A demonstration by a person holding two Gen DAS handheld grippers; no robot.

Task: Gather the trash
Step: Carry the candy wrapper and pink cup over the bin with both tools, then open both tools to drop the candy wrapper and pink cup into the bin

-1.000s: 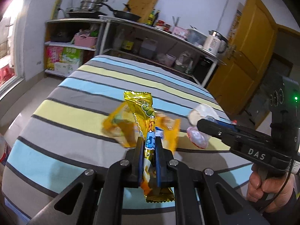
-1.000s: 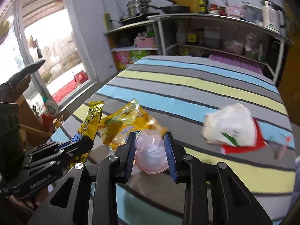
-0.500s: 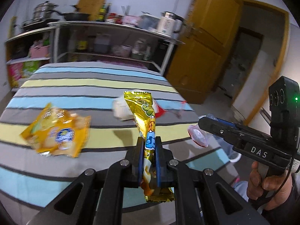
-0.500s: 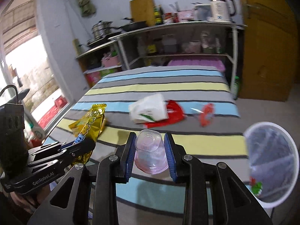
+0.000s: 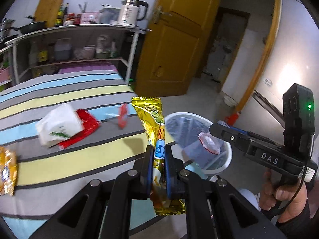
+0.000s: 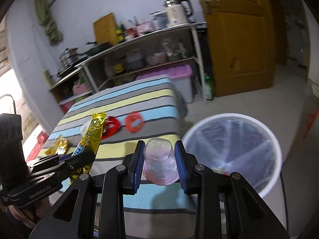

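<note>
Left gripper (image 5: 159,166) clamped on upright gold snack wrapper (image 5: 154,127); right gripper (image 6: 159,164) clamped on clear plastic cup (image 6: 159,162), held near white trash bin (image 6: 267,133) beside striped table (image 6: 143,99). Tissue pack (image 5: 57,124), red wrappers (image 5: 83,126), yellow bag (image 5: 7,171) lie on table

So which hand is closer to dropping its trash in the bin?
Probably the right. The right gripper holds the clear cup right beside the bin. The left gripper, pinching the yellow wrapper, sits farther back over the table.
</note>
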